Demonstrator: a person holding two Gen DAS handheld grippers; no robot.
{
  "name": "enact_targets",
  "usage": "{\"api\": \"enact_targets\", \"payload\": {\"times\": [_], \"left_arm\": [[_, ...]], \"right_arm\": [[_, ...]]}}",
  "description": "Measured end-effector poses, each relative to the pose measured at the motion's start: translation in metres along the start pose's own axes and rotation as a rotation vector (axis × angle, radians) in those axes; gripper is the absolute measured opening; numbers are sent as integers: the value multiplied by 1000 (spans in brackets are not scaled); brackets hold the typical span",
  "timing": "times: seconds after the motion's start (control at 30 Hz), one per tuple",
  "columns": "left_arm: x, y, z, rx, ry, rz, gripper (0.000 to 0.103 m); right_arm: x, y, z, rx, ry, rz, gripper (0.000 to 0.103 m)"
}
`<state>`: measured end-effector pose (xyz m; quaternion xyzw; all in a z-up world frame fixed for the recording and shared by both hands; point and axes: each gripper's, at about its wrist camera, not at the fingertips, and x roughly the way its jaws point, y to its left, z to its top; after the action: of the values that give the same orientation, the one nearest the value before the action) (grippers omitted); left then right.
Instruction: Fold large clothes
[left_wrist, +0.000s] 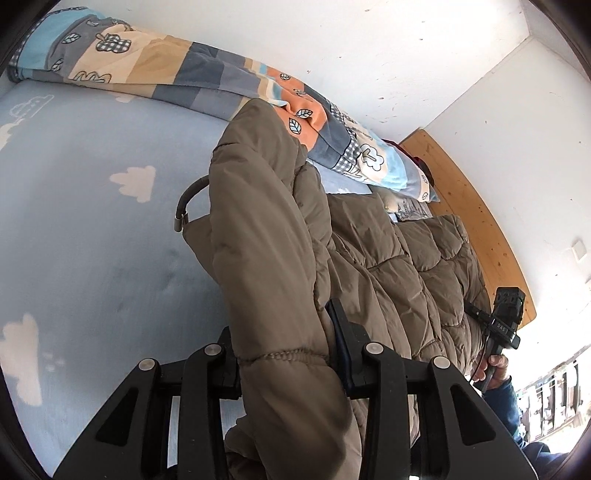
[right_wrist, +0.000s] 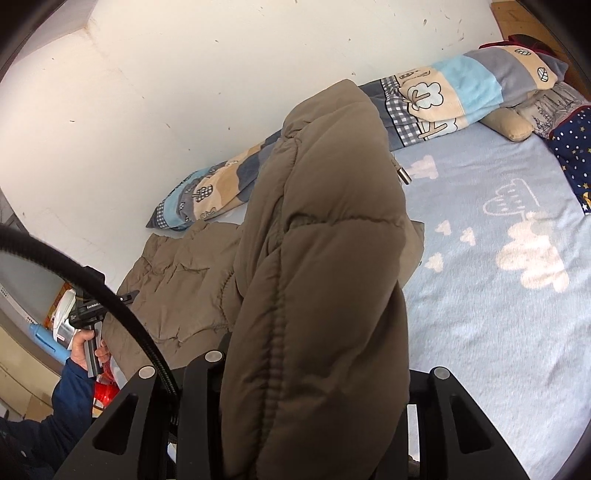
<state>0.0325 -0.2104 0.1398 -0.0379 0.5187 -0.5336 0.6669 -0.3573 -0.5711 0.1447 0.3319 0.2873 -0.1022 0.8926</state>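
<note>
Brown quilted jacket (left_wrist: 280, 229) rises through the frame's centre, its padded folds pinched in the left gripper (left_wrist: 286, 363) and in the right gripper (right_wrist: 314, 373), above the blue bedsheet (right_wrist: 498, 314).

Olive-brown quilted puffer jacket (left_wrist: 280, 236), partly lifted off the blue bed, sleeves bunched upward.

The puffy brown jacket (left_wrist: 280, 258) drapes over the left gripper (left_wrist: 288, 365), hiding its fingertips and most of the left finger. In the right wrist view the jacket (right_wrist: 325, 280) covers the right gripper (right_wrist: 314, 376) completely between its arms, so neither finger shows. The items (right_wrist: 62, 317) beside the bed at lower left are too small and cluttered to identify. The lens rim cuts off the starry dark blue cloth (right_wrist: 572, 155).
</note>
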Motion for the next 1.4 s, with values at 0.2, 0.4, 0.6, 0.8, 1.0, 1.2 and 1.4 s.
{"api": "enact_targets", "payload": {"times": [0.2,0.4,0.6,0.8,1.0,1.2,1.4], "left_arm": [[29,18,-36,-11,41,84,36],[51,54,-54,-119,56,132,54],[39,73,-64,-253,2,130,76],[-11,76,-69,-323,-113,140,76],[-71,28,-74,-180,-310,265,77],[-59,-69,-112,90,-303,342,79],[-16,-133,-172,252,-261,528,79]], "right_arm": [[14,-11,-15,4,29,-50,40],[45,-54,-40,121,121,-116,43],[47,-86,-59,317,157,-157,72],[-5,-84,-57,374,44,-197,72],[-68,-48,-51,279,-119,-289,73],[-67,16,-64,138,-160,-220,73],[-38,72,-102,1,-89,-287,56]]}}
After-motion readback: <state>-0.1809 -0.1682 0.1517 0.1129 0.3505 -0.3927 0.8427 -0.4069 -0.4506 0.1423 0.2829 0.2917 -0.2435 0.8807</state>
